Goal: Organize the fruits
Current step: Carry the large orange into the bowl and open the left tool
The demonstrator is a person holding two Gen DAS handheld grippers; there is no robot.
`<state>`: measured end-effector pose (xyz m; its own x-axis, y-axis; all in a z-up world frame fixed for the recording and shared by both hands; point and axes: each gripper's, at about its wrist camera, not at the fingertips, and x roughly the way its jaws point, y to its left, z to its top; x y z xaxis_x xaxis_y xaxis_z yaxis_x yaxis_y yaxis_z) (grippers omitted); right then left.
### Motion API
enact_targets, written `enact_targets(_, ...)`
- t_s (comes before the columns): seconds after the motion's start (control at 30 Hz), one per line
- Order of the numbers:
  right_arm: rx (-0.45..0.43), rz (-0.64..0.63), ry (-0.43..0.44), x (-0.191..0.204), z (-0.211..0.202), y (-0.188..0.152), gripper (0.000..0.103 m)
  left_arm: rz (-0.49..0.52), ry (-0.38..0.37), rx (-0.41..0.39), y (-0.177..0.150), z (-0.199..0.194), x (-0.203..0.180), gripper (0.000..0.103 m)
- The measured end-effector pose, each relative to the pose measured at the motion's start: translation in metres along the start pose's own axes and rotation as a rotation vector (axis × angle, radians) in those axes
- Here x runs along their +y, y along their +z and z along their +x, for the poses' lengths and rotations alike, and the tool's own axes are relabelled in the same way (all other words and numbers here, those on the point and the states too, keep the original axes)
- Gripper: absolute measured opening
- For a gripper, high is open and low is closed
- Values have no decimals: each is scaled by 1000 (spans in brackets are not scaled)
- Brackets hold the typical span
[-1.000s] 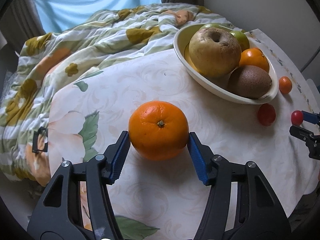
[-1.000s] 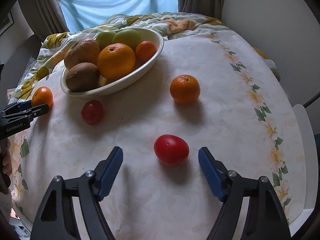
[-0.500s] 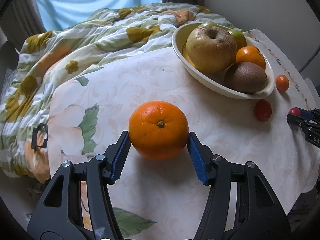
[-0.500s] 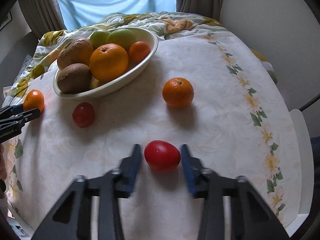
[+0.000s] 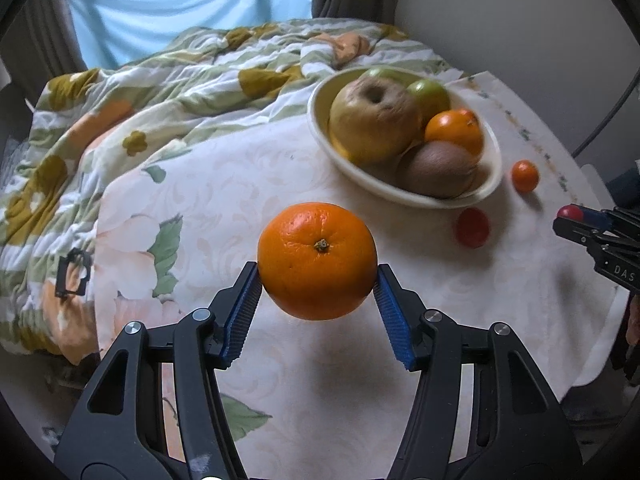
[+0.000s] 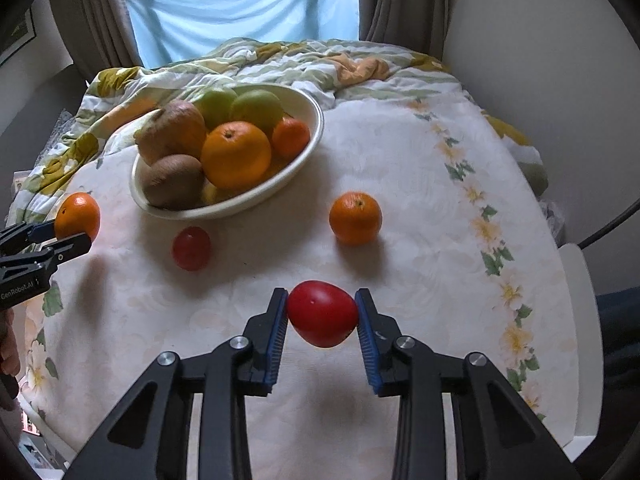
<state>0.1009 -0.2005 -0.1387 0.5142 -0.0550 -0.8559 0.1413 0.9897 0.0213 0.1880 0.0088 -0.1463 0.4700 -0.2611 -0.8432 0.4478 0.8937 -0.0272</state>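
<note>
My left gripper (image 5: 317, 276) is shut on a large orange (image 5: 317, 260), which hangs a little above the flowered tablecloth with its shadow beneath. My right gripper (image 6: 321, 297) is shut on a red tomato (image 6: 322, 314), also raised off the cloth. A cream bowl (image 6: 240, 210) behind holds an orange, a tangerine, kiwis, a brownish apple and green fruit. Loose on the cloth lie a small tangerine (image 6: 355, 218) and a second red tomato (image 6: 191, 248). In the right wrist view the left gripper (image 6: 60, 236) shows at the left edge with its orange (image 6: 78, 216).
A rumpled flowered quilt (image 5: 160, 92) lies beyond the table's far edge. The round table's rim curves close on the right, with a white chair (image 6: 580, 320) and a wall beside it. Bare cloth lies between the bowl and my grippers.
The right gripper's jaws closed on the red tomato and raised it. The left gripper, still holding the orange, lifted it off the cloth, and the bowl now looks farther off.
</note>
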Motion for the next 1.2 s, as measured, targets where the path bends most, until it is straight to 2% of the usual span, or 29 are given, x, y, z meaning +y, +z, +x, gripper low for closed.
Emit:
enact_targets(0.33,-49,7,26,2,-38,24,31,11,-35,-64,27,-41,-14,64)
enact_targets(0.6,-92,-5,64,-8,-55,52,31,12,-42,-114,58,-54,-34,64)
enact_targets(0.9,-99,-85,118,-24,-49,87,31,-6,-13,-122,95,-32,-69,64)
enact_targets(1.2,-56,-161,172,-53,-13,116,31,-36,34,-79,122,15,-100,64)
